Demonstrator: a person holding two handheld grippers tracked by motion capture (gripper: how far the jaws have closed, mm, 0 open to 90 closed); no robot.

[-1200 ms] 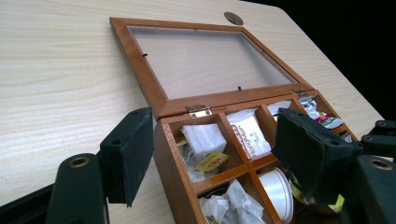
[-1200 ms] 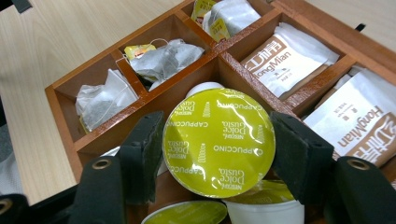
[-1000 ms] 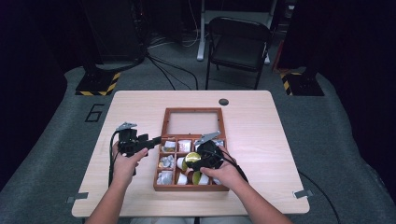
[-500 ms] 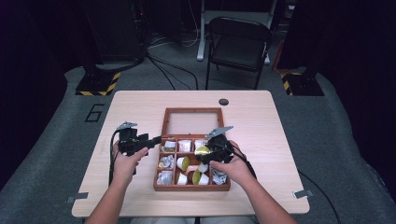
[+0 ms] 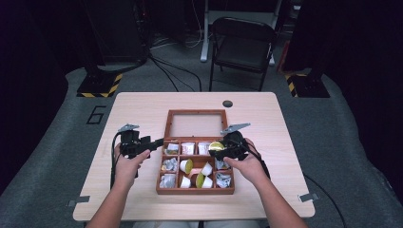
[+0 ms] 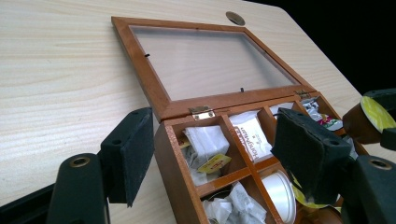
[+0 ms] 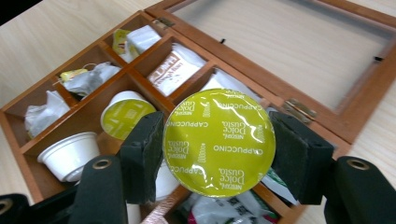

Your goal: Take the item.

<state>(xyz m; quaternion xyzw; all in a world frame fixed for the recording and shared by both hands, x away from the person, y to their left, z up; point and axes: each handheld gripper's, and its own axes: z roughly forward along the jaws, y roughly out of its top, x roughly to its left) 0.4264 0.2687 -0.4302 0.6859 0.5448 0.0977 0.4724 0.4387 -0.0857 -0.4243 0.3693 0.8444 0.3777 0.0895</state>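
Note:
A wooden compartment box [image 5: 195, 192] sits mid-table with its glass lid [image 5: 195, 124] lying flat behind it. My right gripper [image 5: 219, 148] hovers over the box's far right compartments, shut on a yellow-green coffee capsule [image 5: 216, 146]. In the right gripper view the capsule [image 7: 218, 141] faces the camera, its foil reading Cappuccino, pinched between both pads [image 7: 144, 156]. My left gripper [image 5: 159, 141] is open at the box's far left corner. In the left gripper view its jaws [image 6: 219, 151] straddle the box's left wall [image 6: 170, 158], one pad outside and one over the compartments.
The compartments hold tea bags [image 6: 208, 144], sachets [image 7: 170, 70] and white capsules [image 7: 70, 156]. A black round grommet [image 5: 227, 103] is set in the table behind the lid. A folding chair [image 5: 242, 42] stands beyond the far edge. Bare table [image 5: 285, 118] lies either side of the box.
My right gripper has carried the capsule from the box's middle toward its far right compartments. The left gripper has stayed where it was.

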